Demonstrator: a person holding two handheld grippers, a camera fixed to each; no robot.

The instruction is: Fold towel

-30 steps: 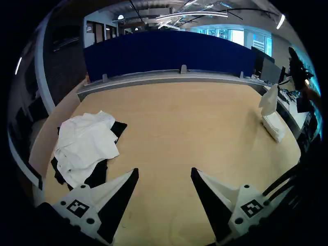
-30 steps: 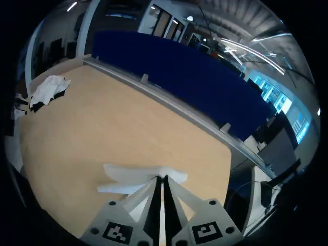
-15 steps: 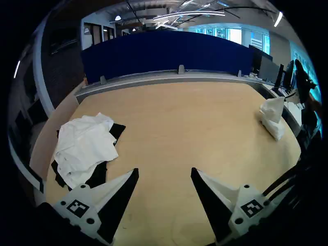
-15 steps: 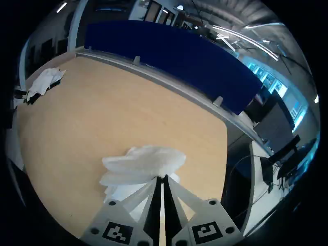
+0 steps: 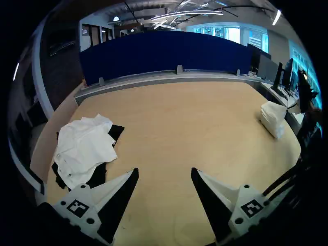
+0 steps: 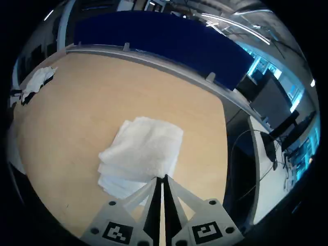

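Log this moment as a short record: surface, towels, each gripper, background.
surface: light wooden table
folded towel: white, in layers, lying flat near one table edge
unfolded pile: crumpled white cloth lying on black cloth, at the opposite end of the table
left gripper: open, nothing between its fingers, above bare table
right gripper: shut, pinching the folded towel's near edge
background: blue partition along the far table edge
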